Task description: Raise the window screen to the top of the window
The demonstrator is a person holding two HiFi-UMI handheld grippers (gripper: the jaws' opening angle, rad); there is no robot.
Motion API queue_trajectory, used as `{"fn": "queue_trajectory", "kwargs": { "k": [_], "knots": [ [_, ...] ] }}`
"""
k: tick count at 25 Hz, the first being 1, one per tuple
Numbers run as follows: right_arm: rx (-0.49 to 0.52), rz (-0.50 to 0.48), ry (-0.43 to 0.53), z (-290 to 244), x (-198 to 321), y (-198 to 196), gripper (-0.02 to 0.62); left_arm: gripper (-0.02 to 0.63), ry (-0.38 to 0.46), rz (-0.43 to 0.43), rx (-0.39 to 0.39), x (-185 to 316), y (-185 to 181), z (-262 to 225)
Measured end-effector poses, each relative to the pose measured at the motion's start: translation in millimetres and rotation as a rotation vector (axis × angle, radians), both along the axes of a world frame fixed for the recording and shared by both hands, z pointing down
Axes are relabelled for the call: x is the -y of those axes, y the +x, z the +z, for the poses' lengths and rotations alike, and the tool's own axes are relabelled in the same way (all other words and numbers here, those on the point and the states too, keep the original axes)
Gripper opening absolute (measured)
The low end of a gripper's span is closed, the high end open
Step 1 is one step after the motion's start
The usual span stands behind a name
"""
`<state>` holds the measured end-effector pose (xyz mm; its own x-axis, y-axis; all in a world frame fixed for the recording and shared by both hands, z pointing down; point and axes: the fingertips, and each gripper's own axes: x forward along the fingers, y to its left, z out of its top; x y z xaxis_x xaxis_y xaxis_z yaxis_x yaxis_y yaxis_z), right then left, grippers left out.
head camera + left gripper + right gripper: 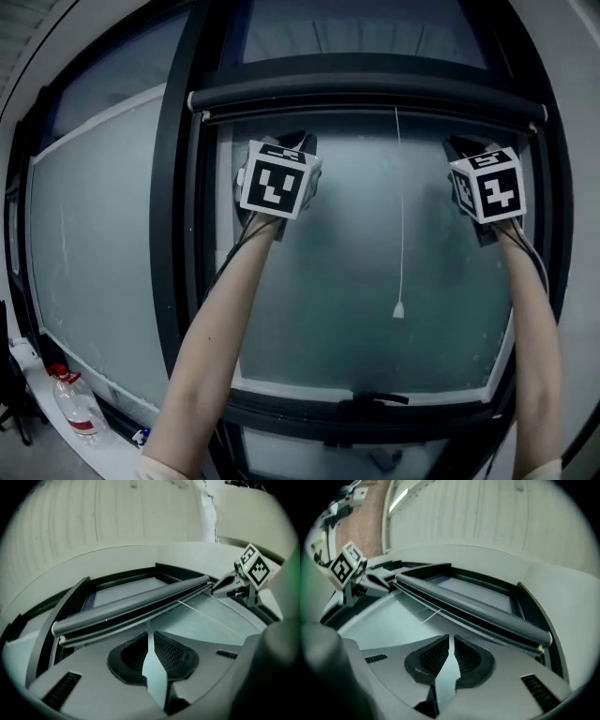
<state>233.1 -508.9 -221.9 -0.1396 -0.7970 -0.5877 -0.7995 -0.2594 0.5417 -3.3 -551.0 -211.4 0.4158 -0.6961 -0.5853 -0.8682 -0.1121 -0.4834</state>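
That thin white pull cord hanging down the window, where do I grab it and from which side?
Pinch the pull cord just above the small toggle at its lower end, coming straight in from the room side. It hangs straight in front of the window, and the toggle should keep the pads from slipping off.

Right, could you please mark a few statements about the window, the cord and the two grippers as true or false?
1. The screen bar sits at the top of the window. True.
2. The left gripper clamps the pull cord. False: the cord hangs free between the two grippers, and the jaws stand slightly apart with nothing between them.
3. A red-capped bottle stands at the lower left. True.
4. The right gripper is down at the bottom frame. False: it is up near the screen bar, jaws slightly apart and empty.
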Motion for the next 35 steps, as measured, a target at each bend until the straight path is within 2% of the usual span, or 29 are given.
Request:
{"fn": "queue_trajectory", "kwargs": {
  "k": [2, 4, 7, 10, 14, 18, 21, 25, 28, 35],
  "knots": [
    [0.109, -0.127, 0.049, 36.7, -17.4, -2.5, 0.037, 0.041, -0.004, 0.033, -0.039, -10.2, 8.3, 42.8],
    [0.200, -0.237, 0.070, 87.7, -30.7, -7.1, 0.037, 0.041, -0.020, 0.029, -0.040, -16.6, 15.6, 94.9],
    [0.268, -0.319, -0.015, 187.5, -34.1, -17.6, 0.037, 0.040, -0.114, 0.083, -0.082, -25.1, 17.8, 187.6],
    [0.305, -0.313, -0.118, 284.0, -36.5, -20.2, 0.037, 0.038, -0.231, 0.109, -0.125, -30.0, 12.8, 279.7],
    [0.339, -0.279, -0.231, 392.7, -62.3, -18.8, 0.037, 0.038, -0.366, 0.197, -0.194, -57.5, 12.0, 389.8],
    [0.396, -0.261, -0.295, 481.1, -116.8, -15.4, 0.037, 0.034, -0.412, 0.186, -0.236, -110.8, 0.7, 481.2],
    [0.469, -0.252, -0.380, 542.4, -146.7, -13.6, 0.037, 0.032, -0.463, 0.164, -0.202, -137.8, 0.4, 539.1],
    [0.486, -0.252, -0.522, 617.6, -184.4, -35.6, 0.037, 0.032, -0.569, 0.167, -0.171, -182.2, 8.3, 609.2],
    [0.504, -0.285, -0.605, 649.4, -203.5, -54.2, 0.037, 0.032, -0.654, 0.168, -0.152, -202.7, 10.1, 646.5],
    [0.509, -0.279, -0.632, 654.2, -228.4, -72.9, 0.037, 0.032, -0.715, 0.171, -0.211, -223.3, -5.6, 654.3]
  ]
}}
